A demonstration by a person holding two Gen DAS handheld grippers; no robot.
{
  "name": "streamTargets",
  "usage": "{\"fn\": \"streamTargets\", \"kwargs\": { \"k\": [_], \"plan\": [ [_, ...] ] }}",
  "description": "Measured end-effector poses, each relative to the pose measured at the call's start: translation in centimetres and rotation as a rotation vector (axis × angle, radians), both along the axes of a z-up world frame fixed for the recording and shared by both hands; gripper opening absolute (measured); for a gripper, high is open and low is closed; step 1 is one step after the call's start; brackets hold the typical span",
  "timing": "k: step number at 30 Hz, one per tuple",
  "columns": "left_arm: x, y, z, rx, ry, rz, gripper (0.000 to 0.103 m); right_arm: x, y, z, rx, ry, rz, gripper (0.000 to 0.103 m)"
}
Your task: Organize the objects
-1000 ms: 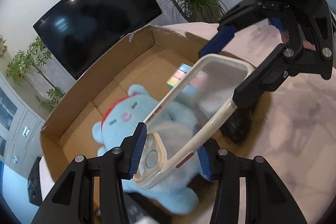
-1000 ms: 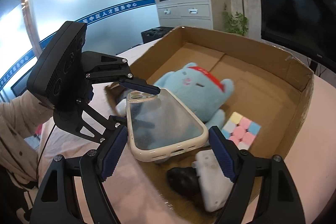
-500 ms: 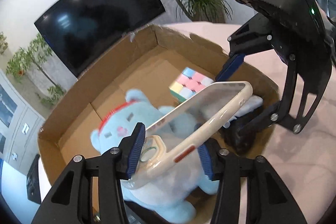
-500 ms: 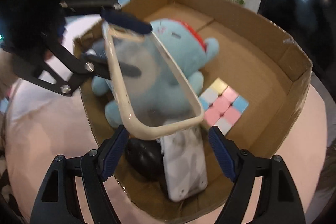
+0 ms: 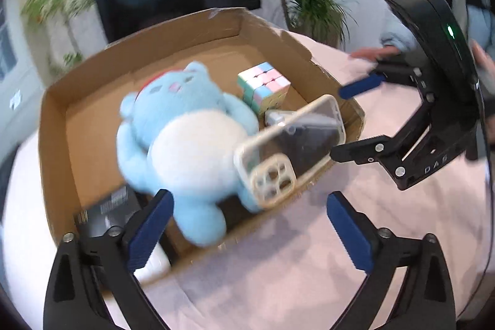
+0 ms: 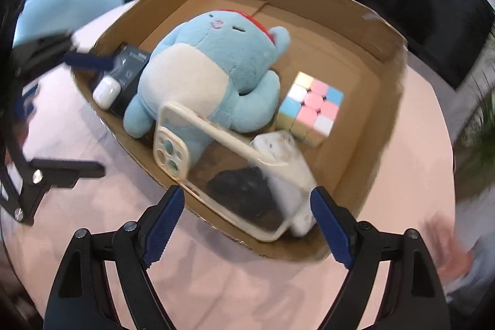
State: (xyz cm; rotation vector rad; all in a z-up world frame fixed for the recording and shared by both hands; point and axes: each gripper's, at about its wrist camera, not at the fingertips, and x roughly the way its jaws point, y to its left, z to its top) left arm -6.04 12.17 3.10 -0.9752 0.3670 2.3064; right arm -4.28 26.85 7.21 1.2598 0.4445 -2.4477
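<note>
Phone case released into the box

The clear phone case point(image 6: 216, 172) lies in the cardboard box point(image 6: 383, 57), leaning on the blue plush point(image 6: 210, 67) at about 6 o'clock from it. Both the left gripper point(image 5: 247, 225) and the right gripper point(image 6: 247, 212) have just been opening and stand apart, nothing between them. The case looks light, bendy and slippery; I would take it by its long rims.

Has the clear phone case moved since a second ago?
Yes. The phone case has dropped from between the left gripper's jaws, which have just been opening, into the cardboard box, leaning against the blue plush.
</note>
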Motion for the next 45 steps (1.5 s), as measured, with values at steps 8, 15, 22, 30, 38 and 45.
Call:
{"fn": "streamTargets", "kwargs": {
  "k": [8,15,22,30,38,45],
  "plan": [
    [3.5,-4.8,-2.0,0.116,-0.025,0.327,0.102,3.3,-0.5,-1.3,-0.141,0.040,-0.210,0.084],
    [6.2,-6.7,-3.1,0.101,0.040,0.501,0.102,6.1,-2.0,-1.1,-0.162,0.120,-0.296,0.102],
    [8.2,-6.3,-2.7,0.070,0.110,0.538,0.103,8.2,-3.1,-1.2,-0.146,0.174,-0.328,0.102],
    [9.2,-7.3,-3.3,0.102,0.114,0.631,0.103,9.3,-2.0,-1.6,-0.136,0.249,-0.441,0.102],
    [9.6,-7.4,-5.1,0.074,0.073,0.668,0.103,9.9,-2.0,-2.3,-0.110,0.282,-0.491,0.102],
    [12.0,-7.2,-6.0,0.056,0.069,0.666,0.103,12.4,-3.3,-3.2,-0.054,0.297,-0.456,0.102]
  ]
}}
